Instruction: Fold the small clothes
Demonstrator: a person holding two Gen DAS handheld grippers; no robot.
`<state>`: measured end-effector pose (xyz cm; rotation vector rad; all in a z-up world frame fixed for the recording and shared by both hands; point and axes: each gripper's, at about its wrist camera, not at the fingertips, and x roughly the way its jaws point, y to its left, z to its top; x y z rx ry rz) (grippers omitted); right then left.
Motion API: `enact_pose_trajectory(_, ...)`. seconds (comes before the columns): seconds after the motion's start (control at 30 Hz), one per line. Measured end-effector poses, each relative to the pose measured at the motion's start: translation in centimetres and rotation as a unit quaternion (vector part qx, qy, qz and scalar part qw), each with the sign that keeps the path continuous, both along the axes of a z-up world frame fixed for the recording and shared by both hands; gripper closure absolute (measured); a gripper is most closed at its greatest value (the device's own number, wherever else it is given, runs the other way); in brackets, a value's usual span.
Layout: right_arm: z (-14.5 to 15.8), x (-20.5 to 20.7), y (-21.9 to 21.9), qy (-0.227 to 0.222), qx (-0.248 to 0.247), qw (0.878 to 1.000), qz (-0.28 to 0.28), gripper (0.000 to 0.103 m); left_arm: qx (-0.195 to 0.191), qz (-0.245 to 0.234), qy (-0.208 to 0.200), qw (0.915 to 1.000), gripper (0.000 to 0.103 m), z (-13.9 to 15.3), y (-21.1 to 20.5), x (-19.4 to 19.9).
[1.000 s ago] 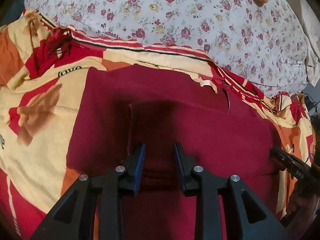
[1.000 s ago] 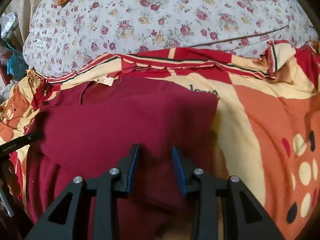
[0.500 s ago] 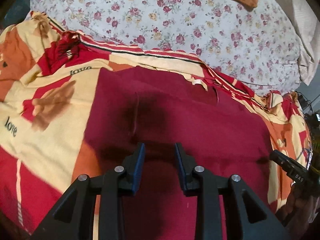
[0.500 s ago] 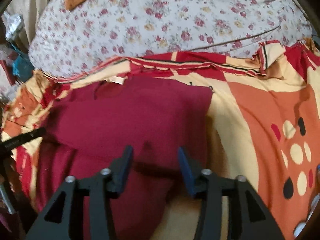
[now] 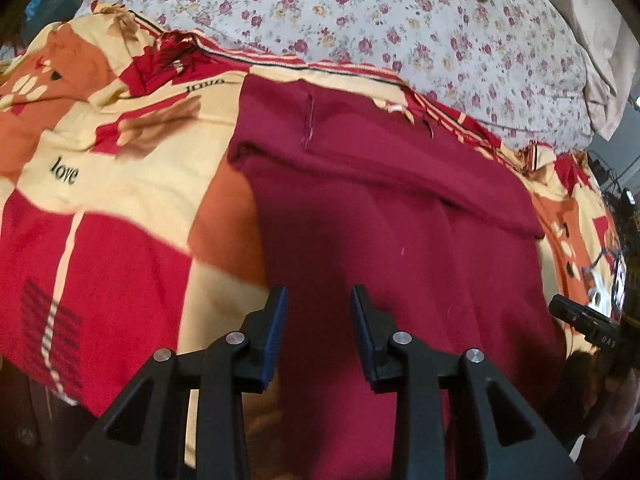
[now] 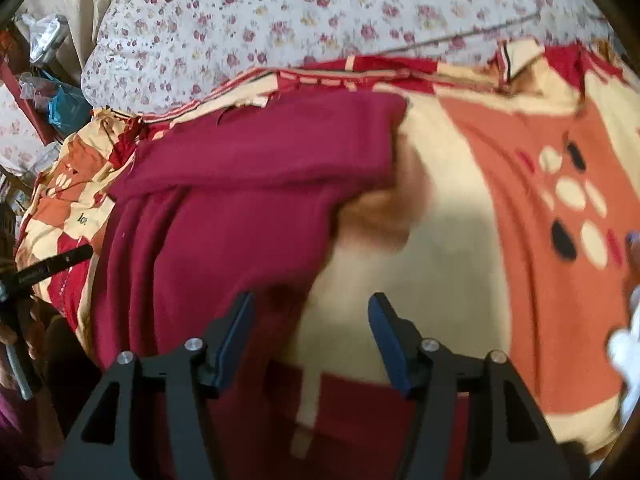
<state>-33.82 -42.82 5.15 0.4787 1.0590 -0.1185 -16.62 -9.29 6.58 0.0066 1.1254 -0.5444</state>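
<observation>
A maroon garment (image 5: 380, 208) lies on the patterned bedspread (image 5: 120, 200), its far part folded over into a band across the top. My left gripper (image 5: 319, 296) hovers above the garment's near left part, jaws a little apart, nothing pinched. In the right wrist view the garment (image 6: 240, 184) fills the left half. My right gripper (image 6: 312, 300) hangs over its right edge, jaws opening, with cloth below them but not pressed. One of the right gripper's fingers (image 5: 580, 320) shows at the left view's right edge.
A floral sheet (image 5: 400, 20) covers the far side of the bed, also seen as the floral sheet (image 6: 320, 20) in the right view. A beige cloth (image 5: 600, 40) lies at far right. Bags and clutter (image 6: 64, 108) sit beyond the bed's left side.
Both grippers have drawn back toward the garment's near end, so the folded band now lies farther off. The right jaws have widened and now sit over the garment's right edge.
</observation>
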Motion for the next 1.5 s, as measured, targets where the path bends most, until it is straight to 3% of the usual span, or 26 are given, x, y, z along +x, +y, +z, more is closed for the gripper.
enact_pose_trajectory(0.3,-0.7,-1.8,0.9,-0.004,0.003,1.000,-0.001,0.038,-0.004,0.007,0.031,0.9995,0.091,-1.4,1.4,-3.1)
enact_pose_trajectory(0.6,-1.2,-0.5,2.7,-0.013,-0.010,1.000,0.011,0.037,-0.005,0.006,0.038,0.9993,0.091,-1.9,1.4,-4.3)
enact_pose_trajectory(0.77,-1.4,-0.5,3.1,-0.016,-0.026,0.999,0.023,0.071,-0.004,0.001,0.040,0.9992,0.091,-1.9,1.4,-4.8)
enact_pose_trajectory(0.83,-1.1,-1.0,2.9,-0.018,-0.014,0.999,0.027,0.073,-0.004,-0.003,0.044,0.9990,0.091,-1.9,1.4,-5.2)
enact_pose_trajectory(0.9,-0.6,-1.9,2.1,-0.024,0.007,1.000,0.017,0.072,-0.007,-0.007,0.049,0.9988,0.091,-1.9,1.6,-5.8)
enact_pose_trajectory(0.97,-0.6,-2.8,1.3,-0.022,0.033,0.999,0.001,0.044,-0.015,-0.006,0.056,0.9983,0.091,-1.9,1.9,-6.3)
enact_pose_trajectory(1.0,-0.6,-3.4,0.8,-0.022,0.051,0.998,-0.005,0.039,-0.020,-0.005,0.063,0.9978,0.091,-2.0,2.2,-6.6)
enact_pose_trajectory(1.07,-0.5,-4.4,0.3,-0.022,0.072,0.997,-0.002,0.037,-0.024,-0.003,0.075,0.9969,0.091,-2.2,2.6,-7.2)
enact_pose_trajectory(1.2,0.2,-6.4,1.0,-0.013,0.048,0.999,0.021,0.037,-0.020,-0.007,0.083,0.9963,0.091,-2.7,3.0,-8.3)
enact_pose_trajectory(1.5,-0.4,-8.7,2.7,0.005,0.059,0.997,0.044,0.029,-0.032,-0.014,0.128,0.9912,0.091,-5.0,3.3,-10.2)
